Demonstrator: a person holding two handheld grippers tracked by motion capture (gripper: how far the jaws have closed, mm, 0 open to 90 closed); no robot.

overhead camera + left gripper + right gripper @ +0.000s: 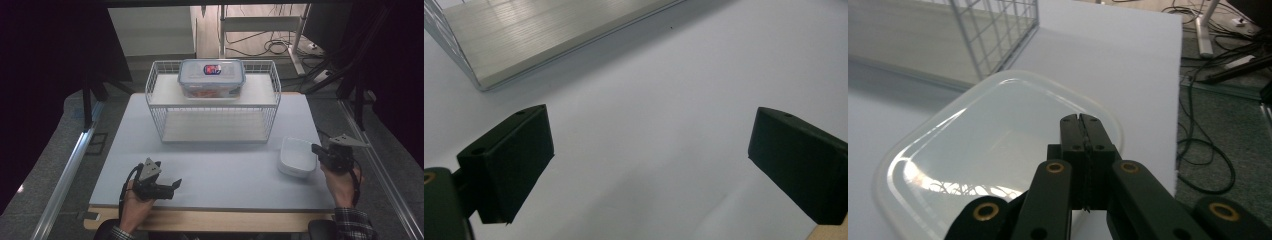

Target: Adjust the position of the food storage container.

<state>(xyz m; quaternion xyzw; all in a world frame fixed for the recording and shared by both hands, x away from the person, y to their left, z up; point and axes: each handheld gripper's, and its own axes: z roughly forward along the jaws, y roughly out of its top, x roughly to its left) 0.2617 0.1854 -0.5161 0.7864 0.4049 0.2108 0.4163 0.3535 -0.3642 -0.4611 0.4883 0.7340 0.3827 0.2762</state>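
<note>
Tub (297, 157) sits on the counter (210, 170), near-right, just right of and nearer than the wire rack (212, 102). It's a shallow translucent white plastic dish w/ rounded corners and a raised rim, empty as far as I can tell. Judging by looks: light, thin-walled, a bit flexy, smooth and prob. slippery; a shove would likely skate it across the counter. Not fragile. Best hold is the rim, one jaw inside and one outside the wall, at the near or right edge; pinching across the whole width looks too wide.

Right gripper (316, 149) is at the tub's right edge, pointing left over it. In the right gripper view, right gripper (1081, 119) has its jaws pressed together, nothing between them, tips hovering above the tub (988, 150) interior, not gripping it. It'd need to open before taking the rim. Right hand (342, 181) comes up from the near-right edge, forearm roughly straight, wrist turned inward.

Left gripper (176, 183) rests low at near-left, well apart from the tub, pointing right. Left gripper view: jaws wide apart, empty, bare counter between, rack's bottom shelf (549, 30) beyond.

Lidded box (212, 78) sits on the rack's top shelf, far centre.
</note>
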